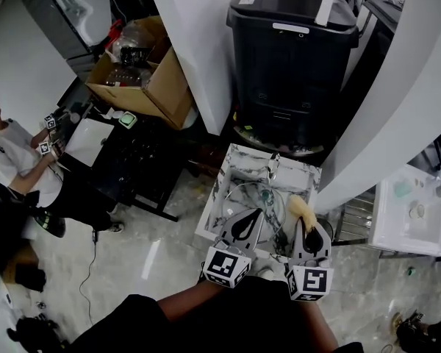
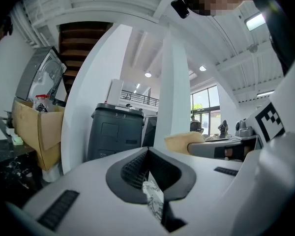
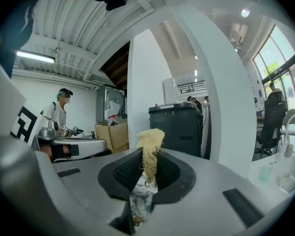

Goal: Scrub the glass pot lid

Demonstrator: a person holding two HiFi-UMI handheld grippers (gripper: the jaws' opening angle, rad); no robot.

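Observation:
The glass pot lid [image 1: 262,197] lies in a marble-patterned sink [image 1: 222,197] just ahead of both grippers in the head view. My left gripper [image 1: 251,218] hovers over the lid's near edge. Its jaws meet, and I see nothing between them in the left gripper view [image 2: 147,151]. My right gripper [image 1: 306,230] is shut on a yellow fibrous scrubber [image 1: 301,210], which sticks up past the fingertips in the right gripper view [image 3: 150,141]. The scrubber sits over the sink's right side, beside the lid. I cannot tell whether either gripper touches the lid.
A tap [image 1: 273,165] stands at the sink's far rim. Beyond the sink are a big black bin [image 1: 294,50] and a white column [image 1: 198,43]. An open cardboard box [image 1: 143,76] and a seated person [image 1: 15,160] are at the left. A white counter [image 1: 408,212] is at the right.

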